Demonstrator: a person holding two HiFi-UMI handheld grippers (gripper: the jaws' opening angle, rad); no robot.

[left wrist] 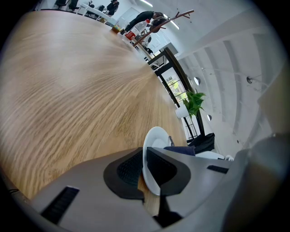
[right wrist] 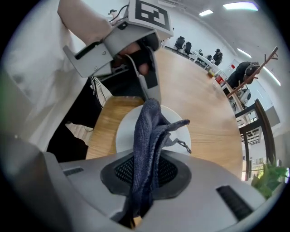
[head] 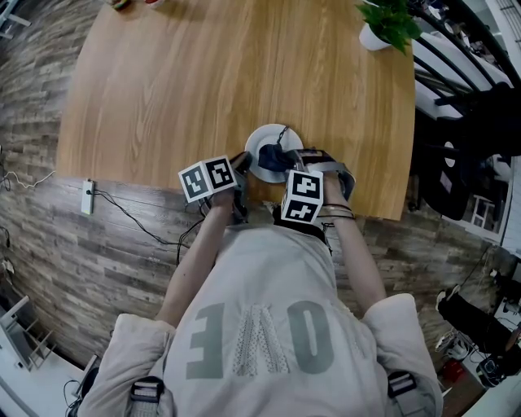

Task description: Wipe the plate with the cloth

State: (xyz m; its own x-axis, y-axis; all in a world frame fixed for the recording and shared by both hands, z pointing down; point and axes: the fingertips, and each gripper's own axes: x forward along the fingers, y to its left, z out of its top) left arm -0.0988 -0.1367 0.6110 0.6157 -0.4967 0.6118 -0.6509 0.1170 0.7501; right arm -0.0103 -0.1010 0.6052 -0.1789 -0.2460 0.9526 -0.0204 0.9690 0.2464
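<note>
A small white plate (head: 262,140) lies near the front edge of the wooden table (head: 203,81). My left gripper (head: 240,173) is shut on the plate's near left rim (left wrist: 152,154); the rim runs between the two black pads. My right gripper (head: 286,159) points steeply down over the plate and is shut on a dark blue cloth (right wrist: 147,149). The cloth (head: 275,157) hangs from the jaws onto the plate (right wrist: 124,131) and bunches on its surface. In the right gripper view the left gripper's finger (right wrist: 152,86) reaches the plate's far rim.
A potted green plant (head: 389,23) in a white pot stands at the table's far right corner. Small items (head: 122,3) sit at the far left edge. A black rack (head: 456,73) stands right of the table. A power strip (head: 86,197) and cables lie on the floor.
</note>
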